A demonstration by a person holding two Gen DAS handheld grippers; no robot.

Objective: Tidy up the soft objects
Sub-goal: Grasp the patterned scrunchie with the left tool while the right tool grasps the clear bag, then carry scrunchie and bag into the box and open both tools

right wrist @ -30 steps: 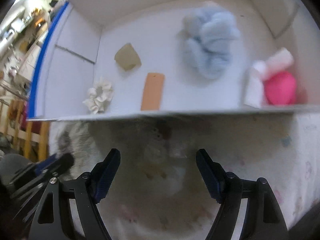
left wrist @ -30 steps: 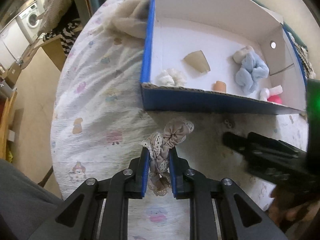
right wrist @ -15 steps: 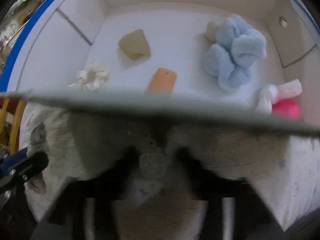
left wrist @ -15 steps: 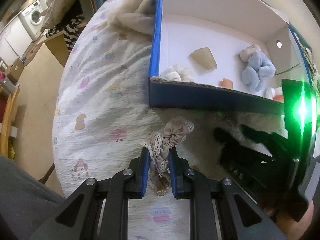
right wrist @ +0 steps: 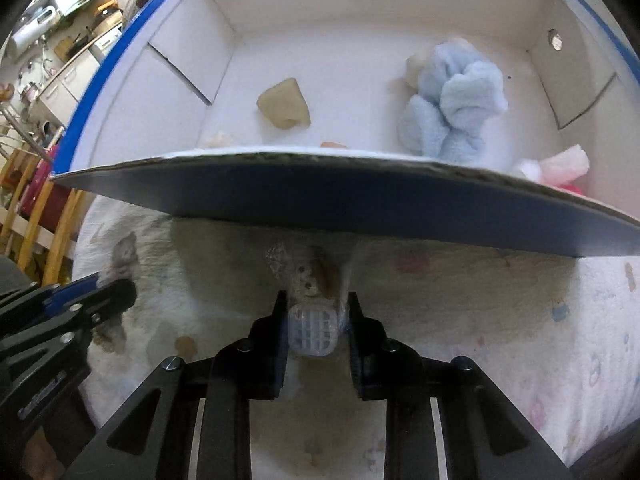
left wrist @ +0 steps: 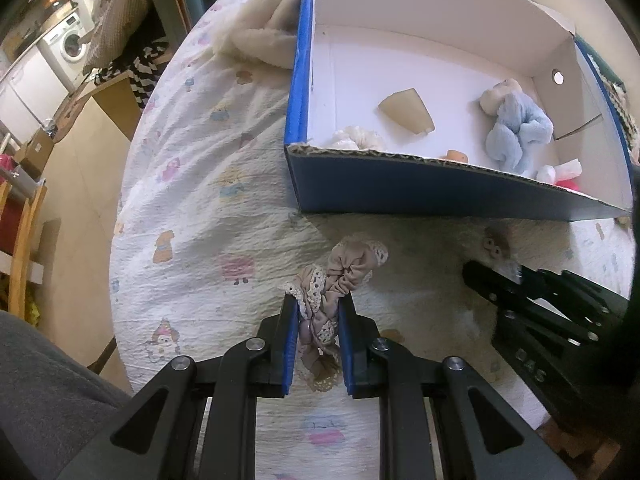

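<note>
Left gripper [left wrist: 318, 308]: I have it clenched on the beige lace-trimmed scrunchie [left wrist: 340, 276]; both blue pads press the fabric, and the bunched top stands out beyond the fingertips.
Scrunchie position: over the printed quilt [left wrist: 192, 200], short of the blue box's near wall and by its near left corner.
Right gripper [right wrist: 314, 312]: I read its jaws as having just been closing; the pads now press a small plush toy with a clear ribbed plastic piece [right wrist: 312, 330] on either side.
Plush toy [right wrist: 306, 280]: grey-brown, small face visible, just in front of the box's near wall, toward the middle of that wall. Whether it is off the quilt I cannot tell.
Grippers, relative: side by side in front of the box and apart; each one's black fingers show at the edge of the other's view.
Blue box [left wrist: 400, 192]: open cardboard, white inside, sitting on the quilt.
Box contents: tan wedge-shaped piece [right wrist: 284, 104] left of centre; cream scrunchie [left wrist: 358, 139] against the near wall toward the left corner; orange piece [left wrist: 455, 156] at the near wall, mostly hidden; light blue fluffy plush [right wrist: 452, 100] right of centre; pink and white item [right wrist: 560, 168] in the near right corner.
Outside the box: cream fleece [left wrist: 264, 36] lies on the quilt against the box's left wall, toward the far corner.
</note>
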